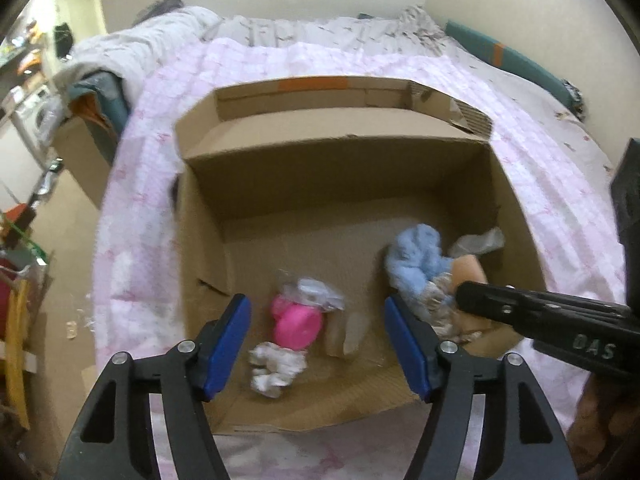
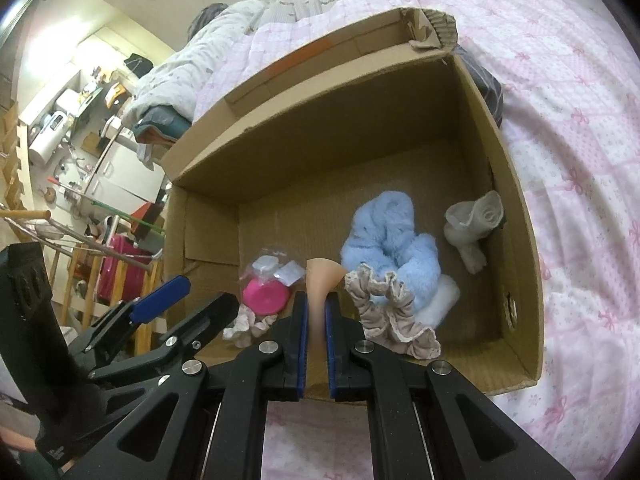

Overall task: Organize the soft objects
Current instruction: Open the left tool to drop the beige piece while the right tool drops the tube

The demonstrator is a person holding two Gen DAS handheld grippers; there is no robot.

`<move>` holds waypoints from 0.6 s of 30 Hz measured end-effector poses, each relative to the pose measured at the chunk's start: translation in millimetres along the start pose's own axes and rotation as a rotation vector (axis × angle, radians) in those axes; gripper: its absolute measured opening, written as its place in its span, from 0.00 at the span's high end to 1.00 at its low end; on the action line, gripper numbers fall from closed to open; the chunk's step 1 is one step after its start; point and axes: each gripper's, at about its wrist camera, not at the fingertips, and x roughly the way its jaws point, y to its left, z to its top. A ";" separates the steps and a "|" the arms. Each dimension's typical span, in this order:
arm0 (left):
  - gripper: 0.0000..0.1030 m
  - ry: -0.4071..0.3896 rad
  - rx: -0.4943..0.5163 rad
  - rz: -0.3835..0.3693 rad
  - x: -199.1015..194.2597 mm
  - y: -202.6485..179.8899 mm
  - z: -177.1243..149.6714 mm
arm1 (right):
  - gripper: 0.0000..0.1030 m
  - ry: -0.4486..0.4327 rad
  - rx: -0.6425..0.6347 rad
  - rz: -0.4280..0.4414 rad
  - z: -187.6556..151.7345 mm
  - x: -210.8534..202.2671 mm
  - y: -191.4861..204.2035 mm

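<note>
An open cardboard box (image 1: pixel 332 172) (image 2: pixel 320 120) lies on a pink quilt. Inside it are a fluffy blue item (image 1: pixel 416 260) (image 2: pixel 388 232), a frilly beige scrunchie (image 2: pixel 392 312), a pink item in plastic wrap (image 1: pixel 298 320) (image 2: pixel 266 292), a white scrunchie (image 1: pixel 274 364) (image 2: pixel 248 322) and a grey-white rolled cloth (image 1: pixel 478 242) (image 2: pixel 474 224). My left gripper (image 1: pixel 318 344) is open and empty above the box's near edge. My right gripper (image 2: pixel 317 312) is shut on a peach soft piece (image 2: pixel 322 276) (image 1: pixel 466 270) over the box.
The pink quilt (image 2: pixel 580 160) covers a bed around the box, with a grey blanket (image 1: pixel 160 36) at the far end. To the left are the floor, a second cardboard box (image 1: pixel 84 156), shelves and a drying rack (image 2: pixel 92 248).
</note>
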 end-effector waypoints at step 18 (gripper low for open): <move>0.36 -0.214 -0.106 0.108 -74.6 36.2 -2.3 | 0.09 -0.250 -0.080 -0.025 -3.4 -58.3 19.6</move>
